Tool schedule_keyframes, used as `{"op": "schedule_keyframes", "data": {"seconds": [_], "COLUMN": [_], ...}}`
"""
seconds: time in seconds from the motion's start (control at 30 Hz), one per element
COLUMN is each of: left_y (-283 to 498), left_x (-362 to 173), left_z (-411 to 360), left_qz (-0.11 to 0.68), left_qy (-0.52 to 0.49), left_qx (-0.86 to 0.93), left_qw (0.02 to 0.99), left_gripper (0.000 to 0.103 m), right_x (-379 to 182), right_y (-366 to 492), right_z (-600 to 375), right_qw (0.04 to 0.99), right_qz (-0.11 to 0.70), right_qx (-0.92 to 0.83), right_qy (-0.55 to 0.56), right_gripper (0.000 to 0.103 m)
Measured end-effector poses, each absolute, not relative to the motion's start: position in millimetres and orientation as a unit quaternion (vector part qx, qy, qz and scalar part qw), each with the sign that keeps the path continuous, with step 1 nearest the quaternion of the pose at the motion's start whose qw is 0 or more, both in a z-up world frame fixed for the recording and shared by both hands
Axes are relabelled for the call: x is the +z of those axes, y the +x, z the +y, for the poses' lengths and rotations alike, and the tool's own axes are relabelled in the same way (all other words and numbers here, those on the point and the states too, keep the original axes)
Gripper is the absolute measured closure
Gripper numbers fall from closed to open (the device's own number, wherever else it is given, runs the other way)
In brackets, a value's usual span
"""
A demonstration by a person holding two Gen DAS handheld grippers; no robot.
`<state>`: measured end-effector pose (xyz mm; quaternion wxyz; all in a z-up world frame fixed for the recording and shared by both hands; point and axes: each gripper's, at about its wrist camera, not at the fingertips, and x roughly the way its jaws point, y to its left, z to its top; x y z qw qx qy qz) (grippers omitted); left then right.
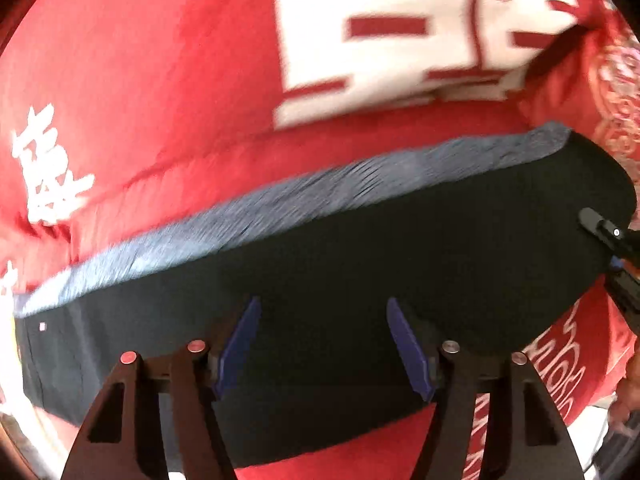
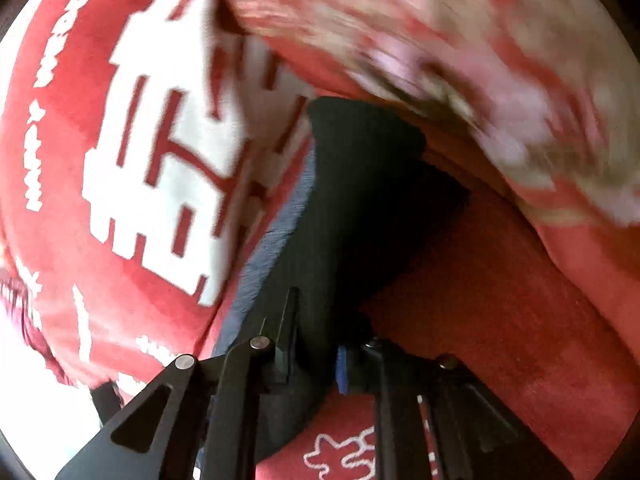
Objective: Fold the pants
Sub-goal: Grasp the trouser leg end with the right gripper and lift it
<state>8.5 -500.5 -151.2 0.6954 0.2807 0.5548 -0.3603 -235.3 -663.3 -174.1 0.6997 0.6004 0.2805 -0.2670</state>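
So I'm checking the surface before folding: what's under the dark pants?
A red cloth with white characters lies under the dark pants and shows on every side. Whatever lies directly beneath the pants is covered.

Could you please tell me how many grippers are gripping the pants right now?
1: the right gripper is shut on the pants at one end. The left gripper hangs open above their middle.

Motion-blurred patterned fabric (image 2: 500,92), pants (image 1: 360,272) waistband smeared, right tool (image 2: 316,364) pads buried in cloth
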Motion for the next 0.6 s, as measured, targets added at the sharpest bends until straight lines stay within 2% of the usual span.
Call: {"op": "schedule_keyframes", "data": {"seconds": [0.1, 0.13, 0.2, 0.43, 0.6], "left_y": [-10, -14, -19, -3, 23], "left_x": [-182, -186, -184, -185, -171], "left_z": [-522, -523, -522, -517, -495], "left_qz": [0.579, 0.560, 0.540, 0.558, 0.600], "left_qy": [0.298, 0.302, 0.303, 0.292, 0.229], "left_qx": [-0.369, -0.365, -0.366, -0.386, -0.391], "left_qw": [0.662, 0.680, 0.695, 0.674, 0.660], "left_gripper": [0.034, 0.034, 0.034, 0.031, 0.031], "right_x": [-159, -156, -149, -121, -89], "right_y": [-228, -225, -220, -196, -172], "right_z": [-660, -659, -656, -641, -624], "right_qw": [0.722, 0.726, 0.736, 0.766, 0.789], "right_qz": [0.289, 0.293, 0.301, 0.331, 0.344], "right_qx": [-0.251, -0.246, -0.239, -0.226, -0.214], "right_qy": [0.576, 0.572, 0.558, 0.502, 0.462], "right_gripper": [0.088, 0.088, 0.088, 0.088, 0.088]}}
